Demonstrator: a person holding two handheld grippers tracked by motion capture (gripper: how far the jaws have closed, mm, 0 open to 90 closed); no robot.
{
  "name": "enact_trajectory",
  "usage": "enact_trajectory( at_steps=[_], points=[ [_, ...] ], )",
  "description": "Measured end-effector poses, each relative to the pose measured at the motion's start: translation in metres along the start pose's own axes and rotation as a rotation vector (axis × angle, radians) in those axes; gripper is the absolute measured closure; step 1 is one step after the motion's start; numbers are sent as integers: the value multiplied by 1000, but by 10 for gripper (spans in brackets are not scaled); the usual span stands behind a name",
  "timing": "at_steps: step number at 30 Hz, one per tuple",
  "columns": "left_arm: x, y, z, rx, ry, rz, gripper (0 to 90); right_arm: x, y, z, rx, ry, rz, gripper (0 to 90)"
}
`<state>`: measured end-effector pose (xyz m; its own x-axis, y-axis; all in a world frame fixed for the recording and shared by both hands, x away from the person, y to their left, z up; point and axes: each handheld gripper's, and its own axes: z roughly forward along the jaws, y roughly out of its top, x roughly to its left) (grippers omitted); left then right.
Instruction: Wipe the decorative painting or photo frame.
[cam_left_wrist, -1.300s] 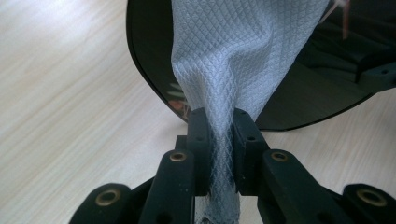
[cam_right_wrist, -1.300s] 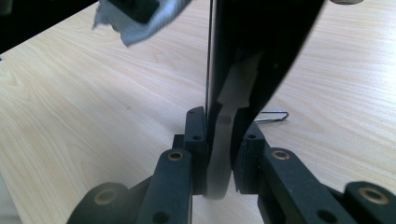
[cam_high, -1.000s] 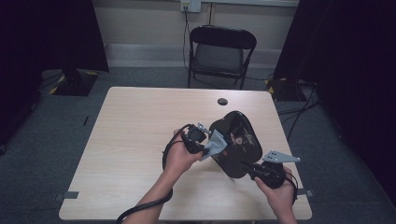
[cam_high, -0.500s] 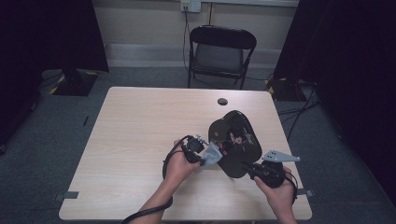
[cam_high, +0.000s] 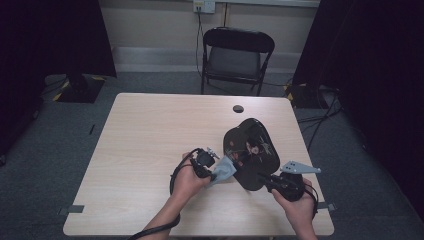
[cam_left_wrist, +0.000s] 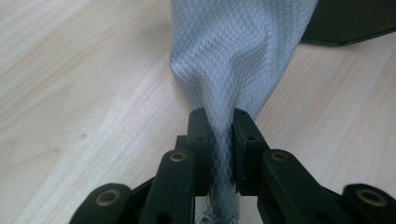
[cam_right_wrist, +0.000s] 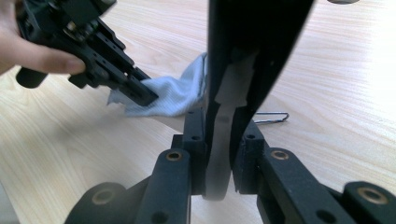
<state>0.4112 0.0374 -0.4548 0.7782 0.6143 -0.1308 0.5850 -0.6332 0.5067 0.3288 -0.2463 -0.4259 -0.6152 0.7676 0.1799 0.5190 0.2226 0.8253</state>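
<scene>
A black oval tray with a picture on its face stands tilted up from the table. My right gripper is shut on its near edge; in the right gripper view the jaws clamp the tray's rim edge-on. My left gripper is shut on a grey waffle-weave cloth, which lies against the tray's lower left side. In the left gripper view the cloth bunches up out of the gripper, with the tray at the top right. The right gripper view also shows the cloth in the left gripper.
The wooden table has a small round black thing near its far edge. A thin wire clip lies on the table beside the tray. A black folding chair stands behind the table. Cables trail from both grippers.
My left hand has come down and nearer with the cloth, sliding it from the tray's face toward its lower left edge. The right hand and the tray have stayed put.
</scene>
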Motion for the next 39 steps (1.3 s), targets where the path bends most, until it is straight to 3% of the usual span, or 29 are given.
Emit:
enact_trajectory(
  at_steps=[10,16,23,26,30,39],
  points=[
    [6,22,-59,-110,23,3,800,1,1,-4,-12,0,3,755],
    [0,47,-99,-176,60,36,799,2,0,-7,-19,3,6,748],
    [-13,77,-129,-234,67,78,799,2,0,-8,-23,-1,7,786],
    [-21,88,-132,-250,57,103,799,2,1,-7,-20,-5,4,788],
    [-28,97,-122,-239,47,119,798,2,1,-7,-17,-6,6,789],
    [-22,89,-97,-199,28,102,798,1,2,-7,-16,-1,3,790]
  ],
)
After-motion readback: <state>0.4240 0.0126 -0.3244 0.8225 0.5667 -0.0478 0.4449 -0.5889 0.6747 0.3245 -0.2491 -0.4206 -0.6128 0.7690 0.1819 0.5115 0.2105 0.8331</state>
